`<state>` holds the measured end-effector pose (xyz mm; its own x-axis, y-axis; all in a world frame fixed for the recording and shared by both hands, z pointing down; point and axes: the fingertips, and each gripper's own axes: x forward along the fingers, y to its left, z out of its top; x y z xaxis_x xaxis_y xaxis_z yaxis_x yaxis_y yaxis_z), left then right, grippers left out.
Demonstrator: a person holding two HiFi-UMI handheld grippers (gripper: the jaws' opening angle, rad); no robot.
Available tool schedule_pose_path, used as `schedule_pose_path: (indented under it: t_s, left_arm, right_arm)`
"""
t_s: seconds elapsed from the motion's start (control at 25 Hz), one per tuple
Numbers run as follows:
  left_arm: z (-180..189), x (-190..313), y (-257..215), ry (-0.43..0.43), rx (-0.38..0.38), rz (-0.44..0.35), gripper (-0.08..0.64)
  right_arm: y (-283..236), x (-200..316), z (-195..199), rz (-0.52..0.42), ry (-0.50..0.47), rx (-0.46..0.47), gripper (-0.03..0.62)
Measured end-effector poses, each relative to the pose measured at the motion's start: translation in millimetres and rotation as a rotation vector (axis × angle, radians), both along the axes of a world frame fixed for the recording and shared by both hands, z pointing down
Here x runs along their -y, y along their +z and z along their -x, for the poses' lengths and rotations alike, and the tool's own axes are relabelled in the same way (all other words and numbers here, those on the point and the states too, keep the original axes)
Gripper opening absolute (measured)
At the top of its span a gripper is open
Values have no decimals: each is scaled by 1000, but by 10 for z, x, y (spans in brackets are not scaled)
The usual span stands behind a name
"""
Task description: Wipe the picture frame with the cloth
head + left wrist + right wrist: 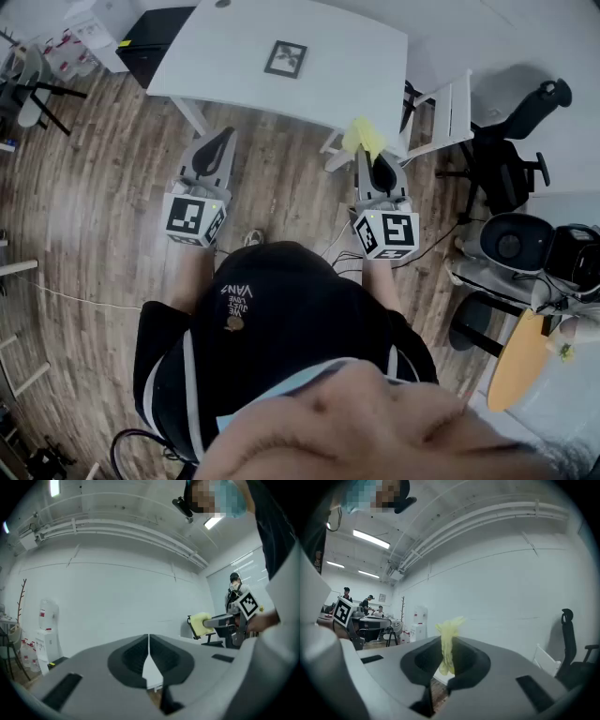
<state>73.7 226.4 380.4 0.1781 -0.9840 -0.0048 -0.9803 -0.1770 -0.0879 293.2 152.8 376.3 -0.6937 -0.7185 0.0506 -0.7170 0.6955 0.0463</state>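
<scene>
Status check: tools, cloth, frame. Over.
Left tool shut, empty. Right tool shut on yellow cloth. Small black picture frame flat on white table, both tools short of it. Nothing seen in between.

Open table [361, 56] around picture frame [285, 58], white chair [452, 111] alongside

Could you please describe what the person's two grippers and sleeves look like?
The left gripper and right gripper are pale grey shells with black-lined jaws tapering toward the tips. The left cube and right cube on them are white with black square markers. The person wears a black top with white stripes near the sleeves.
</scene>
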Motion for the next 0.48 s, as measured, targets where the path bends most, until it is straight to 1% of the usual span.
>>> schedule_pose_path:
  t_s: [0.24,0.48]
  left_arm:
    - [165,19,39,15,-4,0,20]
    - [386,84,128,47,-23,12,20]
  right_arm:
    - [21,-3,154,7,5,28,38]
    - [134,48,303,51,60,41,38]
